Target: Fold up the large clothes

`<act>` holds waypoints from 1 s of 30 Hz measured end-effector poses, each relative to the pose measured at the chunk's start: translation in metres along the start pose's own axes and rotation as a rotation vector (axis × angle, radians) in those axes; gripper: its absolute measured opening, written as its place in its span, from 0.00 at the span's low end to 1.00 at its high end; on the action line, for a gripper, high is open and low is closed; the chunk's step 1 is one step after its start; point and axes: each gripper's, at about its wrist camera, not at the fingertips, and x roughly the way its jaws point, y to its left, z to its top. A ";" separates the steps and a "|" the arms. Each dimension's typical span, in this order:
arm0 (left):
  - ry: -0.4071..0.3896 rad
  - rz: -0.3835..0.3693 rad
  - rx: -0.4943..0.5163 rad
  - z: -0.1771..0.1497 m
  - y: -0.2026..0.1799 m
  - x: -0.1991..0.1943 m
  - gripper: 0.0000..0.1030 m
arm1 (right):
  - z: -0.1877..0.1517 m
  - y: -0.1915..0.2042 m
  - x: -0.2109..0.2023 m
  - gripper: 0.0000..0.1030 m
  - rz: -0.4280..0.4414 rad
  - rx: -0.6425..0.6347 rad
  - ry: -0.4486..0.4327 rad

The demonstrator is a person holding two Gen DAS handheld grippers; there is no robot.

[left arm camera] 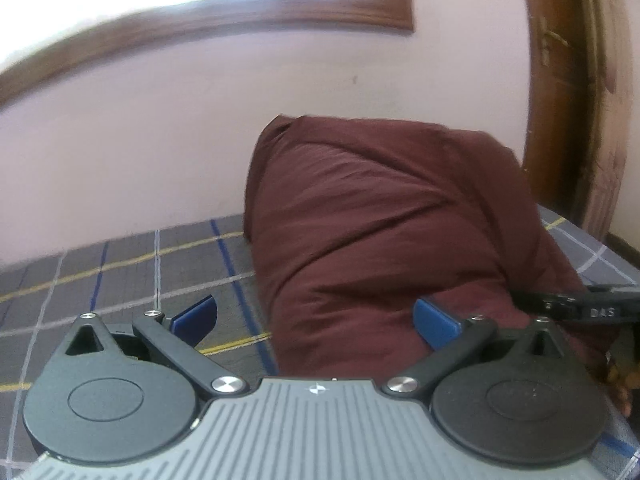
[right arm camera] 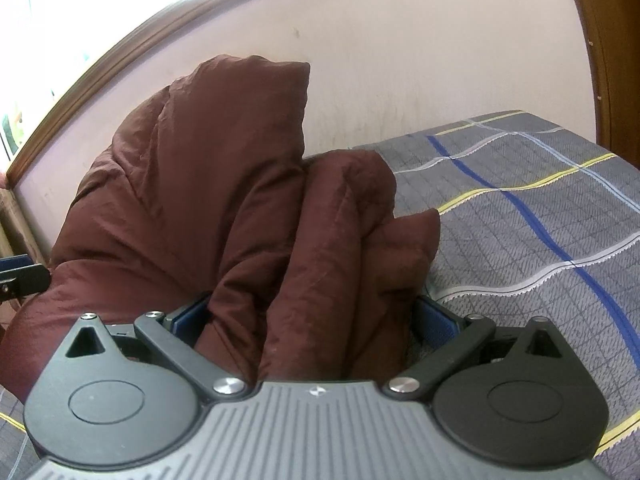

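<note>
A large maroon garment (left arm camera: 380, 232) lies bunched and heaped on a bed with a grey checked sheet (left arm camera: 120, 272). My left gripper (left arm camera: 316, 320) is open, its blue pads wide apart, with the garment's left edge between them. My right gripper (right arm camera: 312, 320) is open wide, and thick folds of the same garment (right arm camera: 224, 184) fill the gap between its blue pads (right arm camera: 434, 320). The fabric rises in a tall peak ahead of it. The right gripper's tip shows at the right of the left wrist view (left arm camera: 580, 308), against the garment.
A pale wall (left arm camera: 160, 128) with a wood-framed window (left arm camera: 200, 12) runs behind the bed. A wooden door frame (left arm camera: 572, 100) stands at the right. The checked sheet (right arm camera: 540, 208) stretches bare to the right of the garment. The left gripper's tip (right arm camera: 20, 276) shows at the right wrist view's left edge.
</note>
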 end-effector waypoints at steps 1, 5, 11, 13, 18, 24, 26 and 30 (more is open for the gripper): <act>0.010 -0.002 -0.021 0.001 0.007 0.004 1.00 | 0.000 0.000 0.000 1.00 0.000 -0.001 0.000; 0.042 -0.056 -0.083 0.003 0.027 0.014 1.00 | 0.000 -0.001 -0.002 1.00 0.003 0.000 0.001; 0.091 -0.215 -0.169 0.003 0.056 0.037 1.00 | 0.000 -0.003 -0.001 1.00 0.014 0.012 0.006; 0.114 -0.273 -0.209 0.002 0.065 0.045 1.00 | 0.000 -0.005 0.001 1.00 0.022 0.020 0.010; 0.194 -0.437 -0.349 -0.009 0.081 0.068 1.00 | 0.002 -0.012 0.005 1.00 0.053 0.047 0.027; 0.218 -0.569 -0.387 -0.020 0.072 0.085 1.00 | 0.005 -0.018 0.012 1.00 0.104 0.093 0.060; 0.213 -0.582 -0.389 -0.022 0.072 0.087 1.00 | 0.009 -0.022 0.015 1.00 0.140 0.114 0.085; 0.223 -0.611 -0.364 -0.021 0.072 0.092 1.00 | 0.024 -0.025 0.026 1.00 0.204 0.098 0.162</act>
